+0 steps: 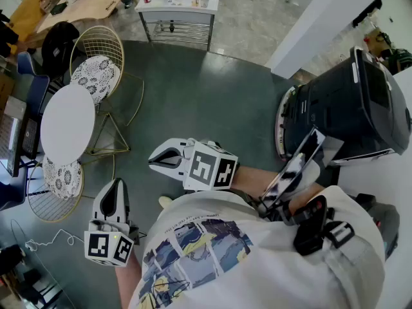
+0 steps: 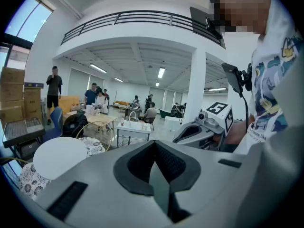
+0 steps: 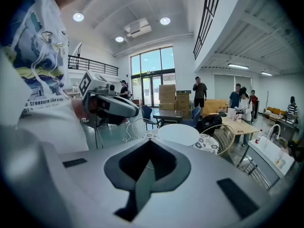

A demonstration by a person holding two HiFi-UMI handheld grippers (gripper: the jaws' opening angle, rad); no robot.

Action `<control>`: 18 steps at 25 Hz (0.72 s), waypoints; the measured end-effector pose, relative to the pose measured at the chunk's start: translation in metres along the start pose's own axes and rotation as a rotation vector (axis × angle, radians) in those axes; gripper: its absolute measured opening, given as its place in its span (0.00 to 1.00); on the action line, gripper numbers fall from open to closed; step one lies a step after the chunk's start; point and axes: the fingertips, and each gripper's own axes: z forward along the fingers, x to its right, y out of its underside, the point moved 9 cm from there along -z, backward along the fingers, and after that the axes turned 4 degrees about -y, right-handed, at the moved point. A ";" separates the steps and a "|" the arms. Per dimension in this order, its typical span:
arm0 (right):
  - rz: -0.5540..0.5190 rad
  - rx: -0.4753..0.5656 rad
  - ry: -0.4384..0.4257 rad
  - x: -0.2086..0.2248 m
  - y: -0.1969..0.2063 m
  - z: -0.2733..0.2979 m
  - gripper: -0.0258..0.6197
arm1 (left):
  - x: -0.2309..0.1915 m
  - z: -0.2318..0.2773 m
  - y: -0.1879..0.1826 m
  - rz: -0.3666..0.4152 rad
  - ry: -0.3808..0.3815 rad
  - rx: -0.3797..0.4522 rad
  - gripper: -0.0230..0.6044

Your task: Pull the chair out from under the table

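Observation:
A round white table stands at the left on the grey floor. Two gold wire chairs with patterned cushions flank it: one on the far side, one on the near side with its seat partly under the tabletop. My left gripper hovers just right of the near chair, shut and empty, apart from it. My right gripper is held in front of my body, pointing left, shut and empty. The table shows beyond the left gripper. The table and a chair lie ahead of the right gripper.
A blue chair and a dark desk sit at the far left. A white cart and a wooden table stand at the back. A black machine is on the right. A white cable lies on the floor.

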 end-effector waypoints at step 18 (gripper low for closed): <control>0.070 -0.040 -0.103 0.054 0.023 0.016 0.13 | -0.018 0.049 0.002 -0.039 0.008 -0.038 0.05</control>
